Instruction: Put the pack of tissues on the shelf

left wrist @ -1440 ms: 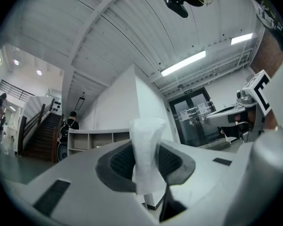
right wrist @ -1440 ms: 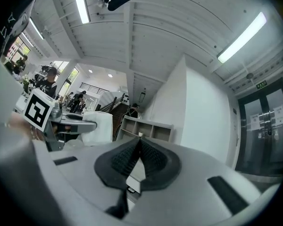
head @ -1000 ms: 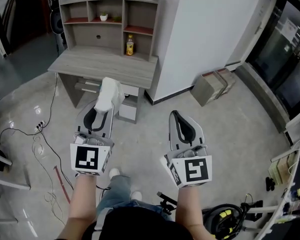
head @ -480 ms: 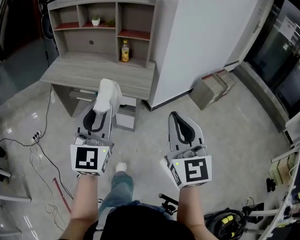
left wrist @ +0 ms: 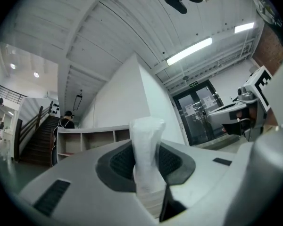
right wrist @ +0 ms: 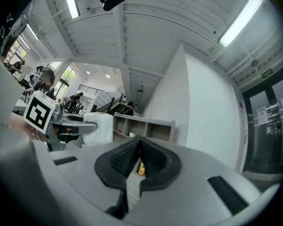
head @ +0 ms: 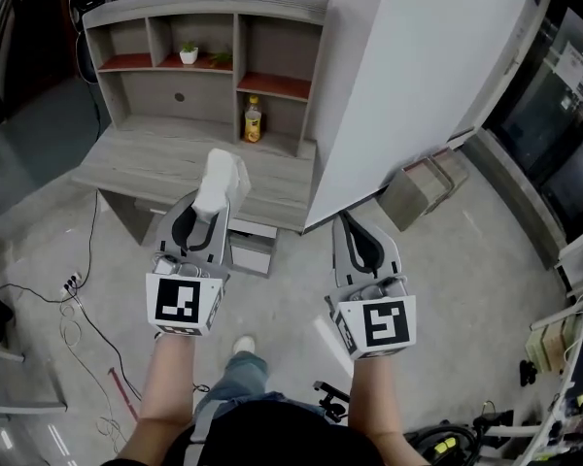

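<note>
left gripper [head: 207, 212]: clamped on pack of tissues [head: 222, 176], pack upright in the air | counter [head: 136, 158] and shelf [head: 272, 37] beyond it, bottle [head: 254, 121] in one compartment | right gripper [head: 351, 224]: jaws together, holding nothing

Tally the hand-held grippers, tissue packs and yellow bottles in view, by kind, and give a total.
Hand-held grippers: 2, left hand-held gripper and right hand-held gripper.
Pack of tissues: 1, clamped in the left one.
Yellow bottle: 1, on the shelf.
Total: 4.
</note>
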